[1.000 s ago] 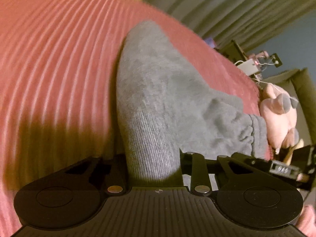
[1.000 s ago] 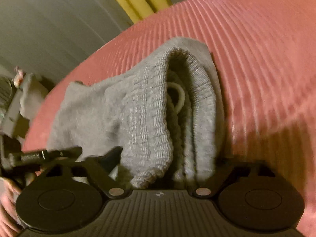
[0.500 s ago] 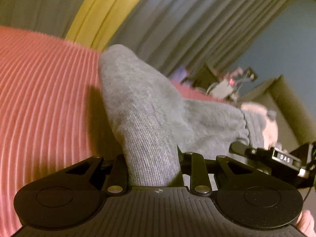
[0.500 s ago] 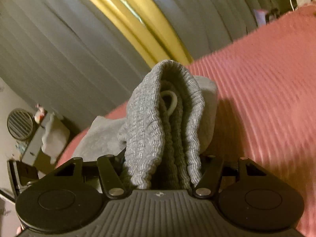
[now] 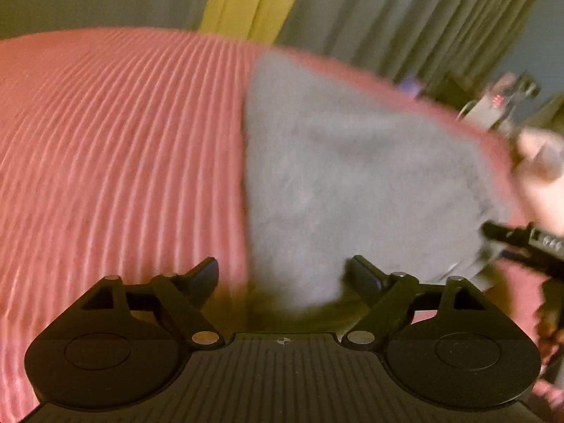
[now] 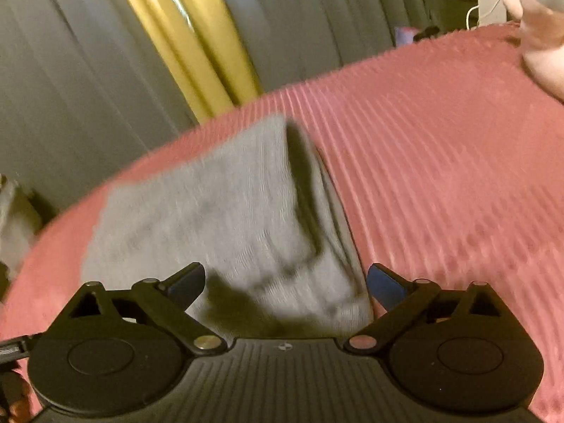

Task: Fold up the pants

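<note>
Pants: grey pants (image 5: pixel 352 176) lie folded in a flat bundle on the pink ribbed bed cover (image 5: pixel 116 162); both views are blurred.
Left tool: the left tool (image 5: pixel 282 275) has its jaws opening and spread wide; a corner of the grey cloth lies between them, nearer the right-hand finger, and the pads do not press on it.
Right tool: the right tool (image 6: pixel 285 282) has its jaws opening and spread wide; the near edge of the pants (image 6: pixel 229 218) lies in the gap, loose, with a dark fold line running down its right side.
Pants relative to tools: the bundle stretches away from both tools, its two near ends just in front of the fingers.
Other tool seen: the right tool's black tip (image 5: pixel 521 243) shows at the right edge of the left view, beside the cloth.
Background: grey curtains (image 6: pixel 70 70) with a yellow strip (image 6: pixel 190 35) behind the bed.
</note>
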Demonstrator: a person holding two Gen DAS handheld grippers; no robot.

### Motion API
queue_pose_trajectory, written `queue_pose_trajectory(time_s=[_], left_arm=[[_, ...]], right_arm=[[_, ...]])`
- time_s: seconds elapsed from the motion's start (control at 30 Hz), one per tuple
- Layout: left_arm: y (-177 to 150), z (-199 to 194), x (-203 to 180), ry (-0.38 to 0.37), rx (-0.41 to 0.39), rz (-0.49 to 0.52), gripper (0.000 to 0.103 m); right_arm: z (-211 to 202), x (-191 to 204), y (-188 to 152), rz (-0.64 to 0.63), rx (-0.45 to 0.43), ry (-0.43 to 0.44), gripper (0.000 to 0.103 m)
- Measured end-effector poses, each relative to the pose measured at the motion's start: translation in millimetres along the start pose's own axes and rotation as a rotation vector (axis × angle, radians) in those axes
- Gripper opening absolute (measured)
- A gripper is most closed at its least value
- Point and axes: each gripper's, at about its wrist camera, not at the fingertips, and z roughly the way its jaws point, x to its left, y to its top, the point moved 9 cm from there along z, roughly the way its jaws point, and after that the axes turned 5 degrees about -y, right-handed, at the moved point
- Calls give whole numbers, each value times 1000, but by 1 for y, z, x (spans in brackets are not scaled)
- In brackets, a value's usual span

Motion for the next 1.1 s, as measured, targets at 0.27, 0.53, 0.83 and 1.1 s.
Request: queue_pose_trajectory(time_s=[0.27,0.53,0.83,1.1], left_arm=[[-21,-20,10,86,-57,-94,100],[-74,-31,-11,193,34,15,100],[-77,-51,-34,285,-47,140,101],[-84,-66,-50,301,-96,196,101]], right_arm=[[-13,-1,-26,-70,-63,-143,99],[-54,15,-86,-197,-23,-230,99],[-74,39,-122,-205,29,-263,99],[-88,57,-120,-298,-41,-303,99]])
